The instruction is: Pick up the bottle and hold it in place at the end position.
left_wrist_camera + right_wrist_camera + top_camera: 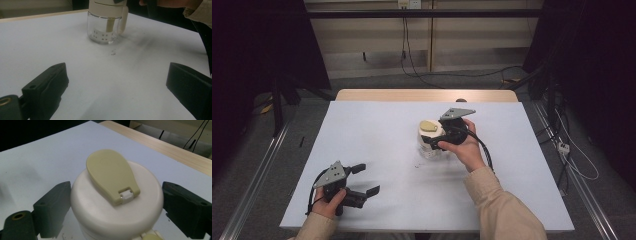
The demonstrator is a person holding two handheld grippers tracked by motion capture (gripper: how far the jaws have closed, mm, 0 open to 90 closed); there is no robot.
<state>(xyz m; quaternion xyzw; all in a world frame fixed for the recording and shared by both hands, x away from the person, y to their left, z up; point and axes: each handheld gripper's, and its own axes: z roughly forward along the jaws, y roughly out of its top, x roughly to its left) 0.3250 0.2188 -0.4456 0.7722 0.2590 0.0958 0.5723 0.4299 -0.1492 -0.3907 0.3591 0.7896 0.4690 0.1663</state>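
White desk (377,150) carries a jar (429,140) near its middle. Right gripper (112,202) sits around the jar's cream lid (117,202), jaws touching its sides. Left gripper (362,180) rests near the front-left corner, jaws released.

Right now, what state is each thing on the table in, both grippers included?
Cup: upright on the table, clear lower part looks empty.
Cream lid: seated on the cup.
Flip cap: lying closed on the lid.
Right gripper: jaws either side of the lid; contact unclear.
Left gripper: open, empty, resting near the table's front-left.
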